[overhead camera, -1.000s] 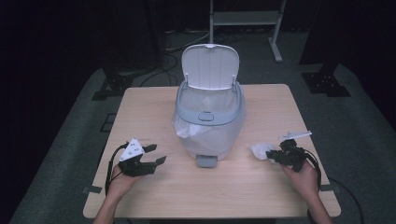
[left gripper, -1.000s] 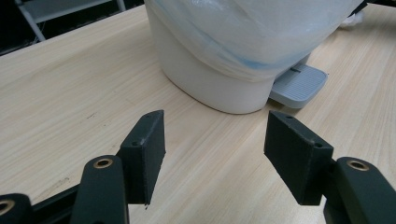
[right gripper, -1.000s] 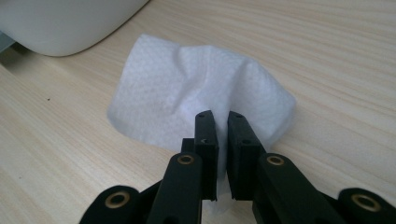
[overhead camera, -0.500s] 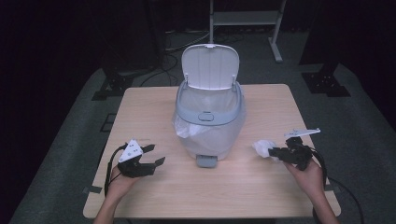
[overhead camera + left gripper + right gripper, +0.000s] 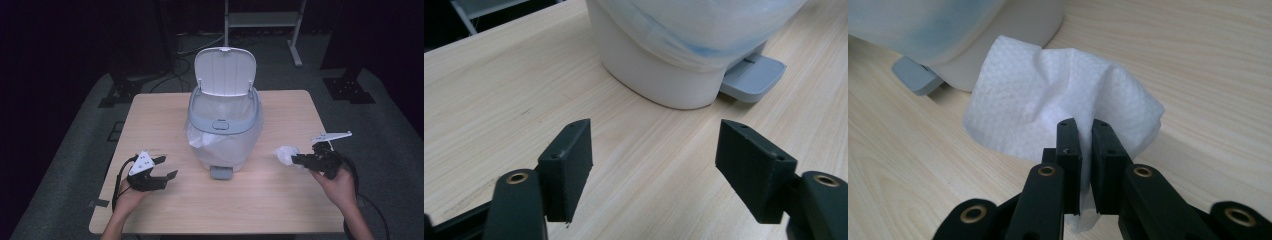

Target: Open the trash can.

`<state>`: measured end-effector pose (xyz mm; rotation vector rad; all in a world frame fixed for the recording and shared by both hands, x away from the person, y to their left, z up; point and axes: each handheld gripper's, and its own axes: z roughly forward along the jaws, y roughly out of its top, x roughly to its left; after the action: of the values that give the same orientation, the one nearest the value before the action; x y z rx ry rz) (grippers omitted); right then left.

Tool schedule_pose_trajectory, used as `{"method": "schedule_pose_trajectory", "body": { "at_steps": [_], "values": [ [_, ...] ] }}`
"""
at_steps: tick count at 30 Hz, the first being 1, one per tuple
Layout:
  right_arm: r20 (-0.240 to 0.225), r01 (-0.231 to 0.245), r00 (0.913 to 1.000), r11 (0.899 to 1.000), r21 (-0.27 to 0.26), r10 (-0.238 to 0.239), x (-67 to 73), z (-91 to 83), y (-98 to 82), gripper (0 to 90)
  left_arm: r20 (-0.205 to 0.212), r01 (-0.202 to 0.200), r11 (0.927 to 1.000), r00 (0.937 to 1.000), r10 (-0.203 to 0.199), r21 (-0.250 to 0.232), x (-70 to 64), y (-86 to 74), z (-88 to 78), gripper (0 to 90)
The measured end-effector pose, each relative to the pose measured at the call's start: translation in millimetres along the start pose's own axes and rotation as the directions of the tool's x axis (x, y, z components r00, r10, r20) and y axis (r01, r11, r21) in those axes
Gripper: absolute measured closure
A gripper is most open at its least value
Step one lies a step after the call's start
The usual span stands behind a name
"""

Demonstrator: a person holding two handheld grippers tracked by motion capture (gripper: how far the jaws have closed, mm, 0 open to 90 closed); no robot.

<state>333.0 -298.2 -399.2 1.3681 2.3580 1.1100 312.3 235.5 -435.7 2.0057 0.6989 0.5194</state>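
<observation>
The table (image 5: 150, 125) is of light wood, with a visible grain, and it stands on a grey floor (image 5: 75, 150). A white bin (image 5: 225, 135) stands on the table near the middle. Its lid is open and upright, and a clear bag lines it. The grey pedal (image 5: 220, 172) at the front of the bin lies low over the wood.

Dark lab studio: lone table (image 5: 165, 115), equipment stands (image 5: 262, 20).
</observation>
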Motion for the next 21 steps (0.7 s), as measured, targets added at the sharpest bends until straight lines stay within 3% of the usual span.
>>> {"method": "schedule_pose_trajectory", "body": {
  "at_steps": [21],
  "values": [
    [-0.068, 0.031, 0.9971, 0.998, -0.051, -0.034, 9.9, -44.2, 39.1, 83.3, -0.021, 0.007, 1.0, 0.9998, -0.007, 0.005, 2.2, -3.2, -0.7, 27.2]
  ]
}}
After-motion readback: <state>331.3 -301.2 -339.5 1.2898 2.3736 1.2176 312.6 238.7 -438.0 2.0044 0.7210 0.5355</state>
